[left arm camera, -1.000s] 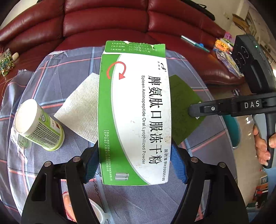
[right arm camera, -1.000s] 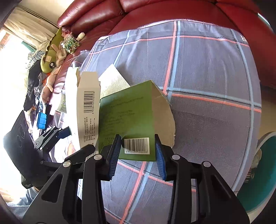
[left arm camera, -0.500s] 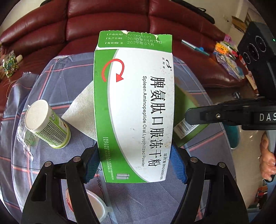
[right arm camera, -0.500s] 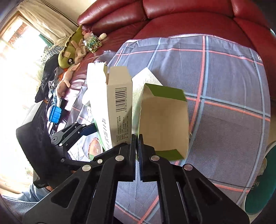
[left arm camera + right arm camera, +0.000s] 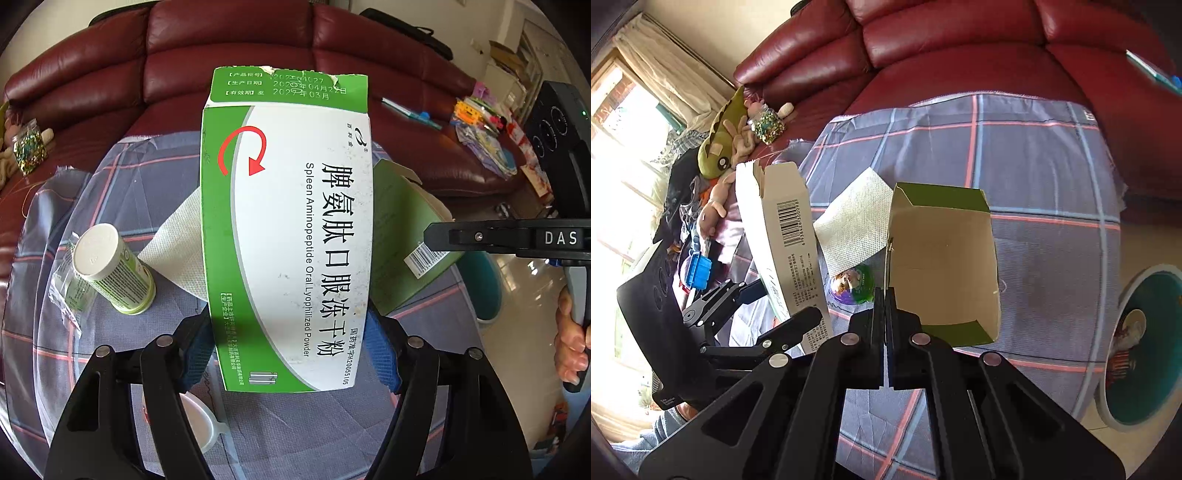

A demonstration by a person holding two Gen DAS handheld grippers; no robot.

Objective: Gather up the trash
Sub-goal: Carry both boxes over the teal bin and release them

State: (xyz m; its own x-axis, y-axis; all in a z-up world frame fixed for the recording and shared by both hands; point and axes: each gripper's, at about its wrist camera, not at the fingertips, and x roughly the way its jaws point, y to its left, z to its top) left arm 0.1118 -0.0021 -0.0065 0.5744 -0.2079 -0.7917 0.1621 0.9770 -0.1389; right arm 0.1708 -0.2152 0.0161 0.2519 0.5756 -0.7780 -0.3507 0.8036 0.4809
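Observation:
My left gripper (image 5: 288, 354) is shut on a green and white medicine box (image 5: 284, 236) and holds it upright above the table; the box also shows in the right wrist view (image 5: 786, 251). My right gripper (image 5: 886, 306) is shut on the side wall of an open green carton (image 5: 942, 266), lifted off the cloth; the carton also shows in the left wrist view (image 5: 406, 251). A white paper napkin (image 5: 857, 221) lies on the checked tablecloth (image 5: 1034, 166) behind both boxes. A green and white canister (image 5: 114, 269) stands at the left.
A teal trash bin (image 5: 1145, 347) with trash inside stands on the floor right of the table. A small round sticker-topped item (image 5: 853, 284) lies under the carton. A white cup (image 5: 199, 424) sits below the left gripper. A red leather sofa (image 5: 221, 55) with toys is behind.
Both boxes have risen off the table. The right gripper's jaws went from wide across the green carton to pinched tight on its wall, and the carton turned its open side towards the right camera.

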